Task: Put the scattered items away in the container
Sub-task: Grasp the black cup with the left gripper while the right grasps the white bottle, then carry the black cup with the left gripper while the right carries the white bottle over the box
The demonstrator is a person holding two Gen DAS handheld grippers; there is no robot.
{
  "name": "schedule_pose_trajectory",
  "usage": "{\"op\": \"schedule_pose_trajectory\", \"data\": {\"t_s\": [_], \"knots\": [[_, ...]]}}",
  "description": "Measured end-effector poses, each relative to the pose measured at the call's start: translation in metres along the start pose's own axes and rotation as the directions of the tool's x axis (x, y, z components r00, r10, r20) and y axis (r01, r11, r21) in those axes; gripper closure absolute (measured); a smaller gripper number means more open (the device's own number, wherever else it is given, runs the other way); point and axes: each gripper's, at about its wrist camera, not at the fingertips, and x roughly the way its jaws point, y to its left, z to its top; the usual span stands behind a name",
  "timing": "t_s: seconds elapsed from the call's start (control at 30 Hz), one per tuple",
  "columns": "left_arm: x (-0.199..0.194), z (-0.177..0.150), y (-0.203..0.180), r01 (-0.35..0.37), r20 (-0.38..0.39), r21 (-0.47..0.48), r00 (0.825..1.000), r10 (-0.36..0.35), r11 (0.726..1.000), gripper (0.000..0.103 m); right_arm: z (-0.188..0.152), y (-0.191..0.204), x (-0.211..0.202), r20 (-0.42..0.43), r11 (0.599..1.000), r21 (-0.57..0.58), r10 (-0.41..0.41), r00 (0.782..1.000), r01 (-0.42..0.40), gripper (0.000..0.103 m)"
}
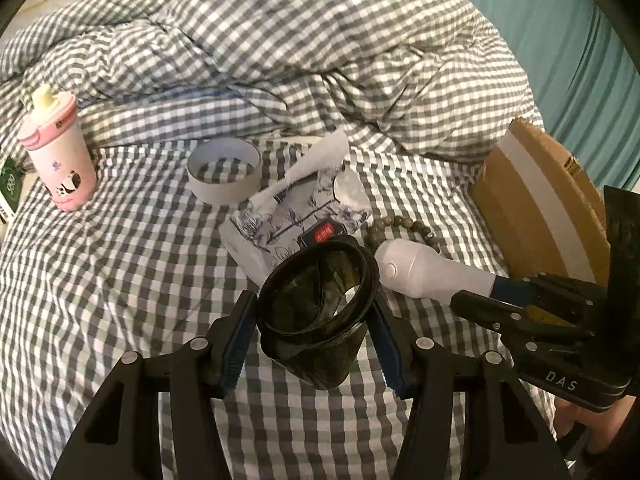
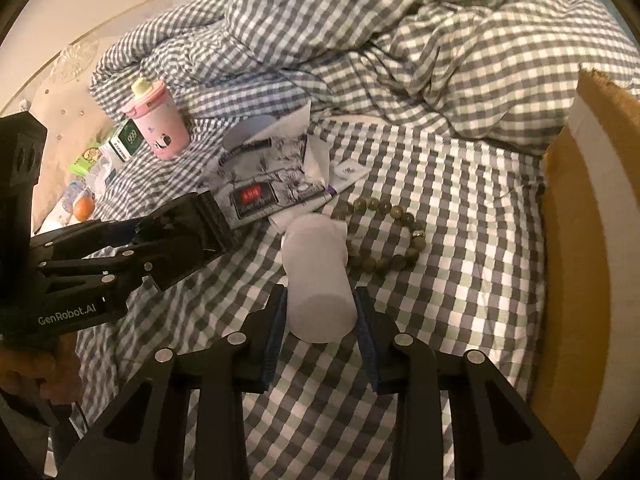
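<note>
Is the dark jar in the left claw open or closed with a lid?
Open. The dark jar has no lid: its round mouth faces the left wrist camera and the inside shows.

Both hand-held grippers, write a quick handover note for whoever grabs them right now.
Left hand-held gripper: shut on the dark jar, held above the bed.
Right hand-held gripper: shut on the white bottle, low over the bedsheet.
Cardboard box stands at the right edge; nothing seen inside it from here.
Not yet picked up, on the bed: bead bracelet, tissue pack, tape roll, pink cup, green packet.
Next, probably: drop the jar and bottle in the box, then collect the rest.
</note>
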Motion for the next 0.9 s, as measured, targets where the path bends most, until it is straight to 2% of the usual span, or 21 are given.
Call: {"op": "schedule_pose_trajectory", "data": {"t_s": [0.9], "knots": [[-0.078, 0.014, -0.025, -0.006, 0.127, 0.013, 0.992, 0.004, 1.0, 0.047, 0.004, 0.016, -0.081, 0.109, 0.999, -0.007, -0.034, 0.994, 0.035, 0.071]]}}
